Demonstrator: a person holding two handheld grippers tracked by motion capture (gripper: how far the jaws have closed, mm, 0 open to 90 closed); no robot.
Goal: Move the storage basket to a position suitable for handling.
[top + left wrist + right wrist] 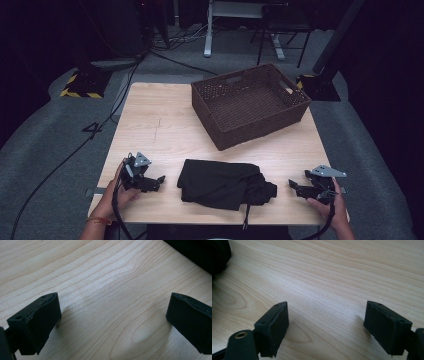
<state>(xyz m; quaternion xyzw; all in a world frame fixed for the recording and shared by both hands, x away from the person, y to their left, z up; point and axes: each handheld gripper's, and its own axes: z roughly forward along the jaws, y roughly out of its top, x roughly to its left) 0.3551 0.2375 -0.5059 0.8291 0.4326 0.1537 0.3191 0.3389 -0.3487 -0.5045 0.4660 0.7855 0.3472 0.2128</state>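
1. At the near edge of the tabletop (150, 125) lies a black garment (220, 184), bunched into a rough heap; it is the landmark for what follows.
2. A dark cord of the garment hangs over the near edge of the tabletop.
3. Left of the garment, the left hand-held gripper (159, 180) rests low over the wood, held by the person's left hand (117, 192). Its tips point toward the garment, with a strip of bare wood between them and the cloth.
4. In the left gripper view its jaws stand spread wide with nothing but wood grain between them (112, 320); a dark corner of the garment (195, 252) shows at the upper right.
5. Right of the garment, the right hand-held gripper (294, 186) is held by the right hand (335, 202), close to the right and near edges of the tabletop. Its tips face the garment's right end, near it but apart.
6. In the right gripper view its jaws are also spread, empty, with bare wood between (324, 322); the garment's edge (219, 255) shows at the upper left.
7. Beyond the garment, toward the far right corner, stands a brown woven basket (240, 135), set at an angle, its right corner close to the tabletop's right edge.
8. Between the garment and the basket runs an open band of wood; the far left of the tabletop beyond the garment is open too.
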